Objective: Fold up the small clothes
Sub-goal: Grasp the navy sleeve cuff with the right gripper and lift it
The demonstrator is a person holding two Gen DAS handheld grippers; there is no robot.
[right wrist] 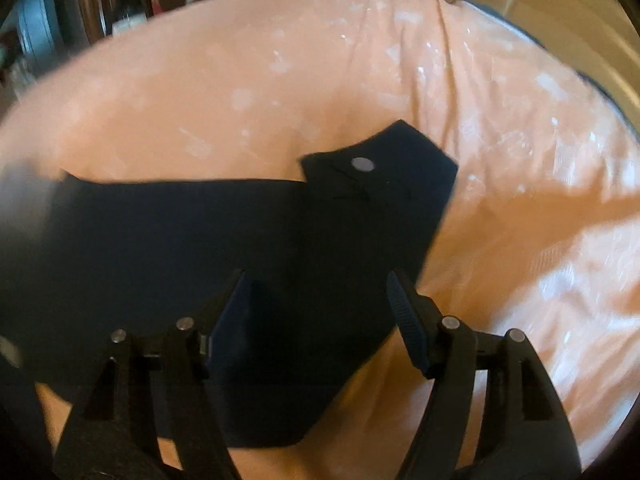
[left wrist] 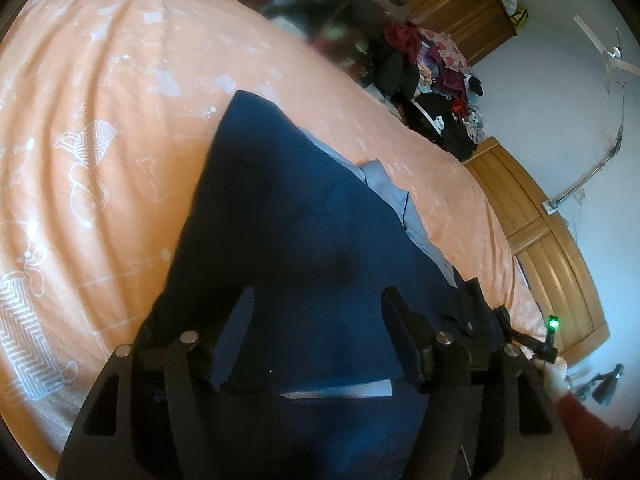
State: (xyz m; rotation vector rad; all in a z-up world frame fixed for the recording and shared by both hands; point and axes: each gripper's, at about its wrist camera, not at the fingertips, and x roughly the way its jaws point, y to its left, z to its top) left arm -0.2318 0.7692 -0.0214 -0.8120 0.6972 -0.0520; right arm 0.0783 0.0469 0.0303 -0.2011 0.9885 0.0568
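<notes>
Hovering both tongs, left [left wrist: 316, 332] and right [right wrist: 320, 316], spread wide, pinching nothing, over navy shorts [left wrist: 288, 216] lower centre; risk: pinching orange bedsheet [left wrist: 100, 120] too.

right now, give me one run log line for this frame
stage: folding | item: navy garment on orange bedsheet | left gripper: open above garment | right gripper: open above garment | hold: none

right gripper [right wrist: 318, 300]: jaws wide apart | over dark garment [right wrist: 180, 232] | garment lay on orange bedsheet [right wrist: 280, 80]
</notes>
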